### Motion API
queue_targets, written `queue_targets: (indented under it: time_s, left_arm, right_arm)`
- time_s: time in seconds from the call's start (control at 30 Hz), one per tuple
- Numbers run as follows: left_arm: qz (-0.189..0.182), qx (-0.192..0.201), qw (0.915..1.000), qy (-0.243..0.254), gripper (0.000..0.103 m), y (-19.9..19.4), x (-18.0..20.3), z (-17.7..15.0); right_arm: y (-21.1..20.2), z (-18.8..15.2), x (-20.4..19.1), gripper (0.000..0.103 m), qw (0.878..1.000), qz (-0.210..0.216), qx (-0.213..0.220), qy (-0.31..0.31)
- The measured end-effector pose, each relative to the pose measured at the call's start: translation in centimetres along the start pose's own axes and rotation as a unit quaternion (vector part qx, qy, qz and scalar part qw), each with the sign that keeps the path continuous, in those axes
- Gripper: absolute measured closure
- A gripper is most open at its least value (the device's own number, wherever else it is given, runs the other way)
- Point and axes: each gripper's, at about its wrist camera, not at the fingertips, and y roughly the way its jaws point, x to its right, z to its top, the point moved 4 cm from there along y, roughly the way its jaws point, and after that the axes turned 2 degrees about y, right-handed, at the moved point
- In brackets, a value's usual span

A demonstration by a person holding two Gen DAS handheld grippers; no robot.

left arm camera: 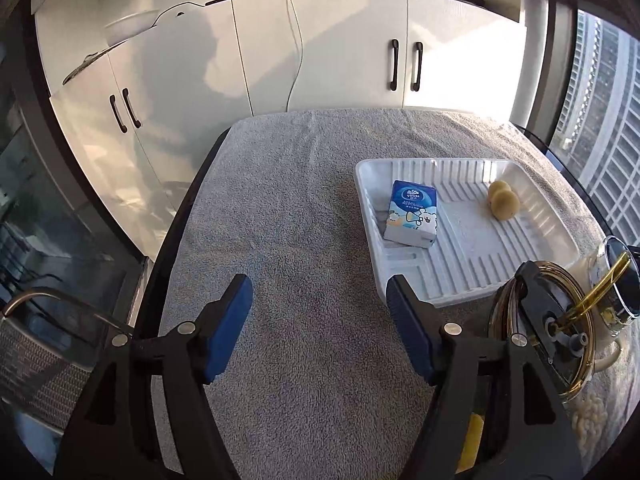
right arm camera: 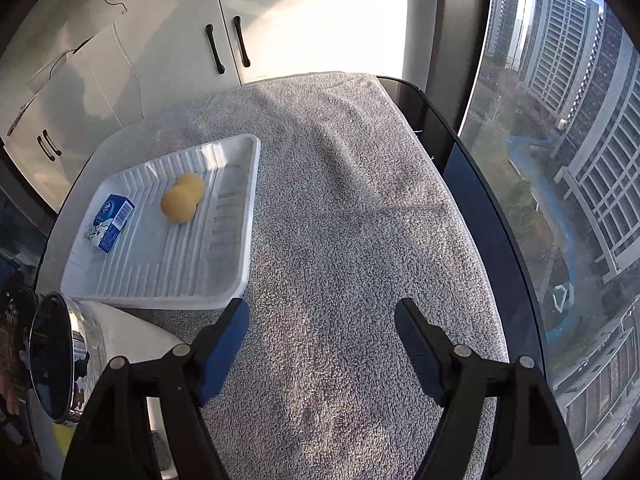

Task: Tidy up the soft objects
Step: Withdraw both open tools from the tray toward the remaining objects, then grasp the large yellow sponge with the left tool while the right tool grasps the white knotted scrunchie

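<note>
1. In the left wrist view, the left gripper (left arm camera: 320, 300) is seen with its jaws apart and nothing between them; only the grey towel (left arm camera: 288, 208) lies under the gap.
2. In the right wrist view, the right gripper (right arm camera: 322, 322) is also held wide, with nothing between its blue pads (right arm camera: 224, 344).
3. At the lower right of the left view, the other gripper's body (left arm camera: 560, 328) is partly seen, with a gold ring around it; what it is exactly cannot be made out. A shiny round object (right arm camera: 56, 356) is cut off at the left edge of the right view.
4. The white tray (left arm camera: 532, 240) rests on the towel. Inside it are a blue tissue pack (left arm camera: 412, 216) and a yellow sponge (left arm camera: 504, 200), apart from each other.
5. The barcode on the pack (right arm camera: 110, 222) is shown only by the right view; its printed front is shown only by the left.
6. The white cabinets (left arm camera: 200, 80) are behind the table, and the buildings (right arm camera: 560, 40) outside the window are seen clearly only from the right.
</note>
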Motion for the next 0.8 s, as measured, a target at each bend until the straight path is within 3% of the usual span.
queue_targets:
  time_s: [0.13, 0.2, 0.33, 0.57, 0.8]
  left_arm:
    - [-0.014, -0.002, 0.9997, -0.021, 0.030, -1.5, -0.3, -2.1]
    - [-0.043, -0.003, 0.9981, -0.044, 0.021, -2.4, -0.6, -3.2]
    - [-0.085, -0.016, 0.9919, -0.093, 0.020, -3.4, -1.1, -5.5]
    - [-0.051, -0.028, 0.9958, -0.070, 0.020, -4.7, -0.4, -8.6]
    - [-0.053, -0.049, 0.9939, -0.084, 0.020, -5.6, -0.8, -11.1]
  right_arm:
    - [-1.4, -2.2, 0.9, 0.022, 1.000, -0.004, 0.004, 0.000]
    - [-2.1, -3.3, 1.2, 0.017, 1.000, -0.004, 0.009, -0.002]
    - [-3.5, -5.7, 1.3, 0.013, 1.000, -0.007, 0.015, -0.009]
    - [-5.3, -10.1, 0.4, 0.013, 1.000, -0.008, 0.009, -0.026]
    - [-6.5, -13.7, 0.6, 0.013, 0.999, -0.025, 0.010, -0.031]
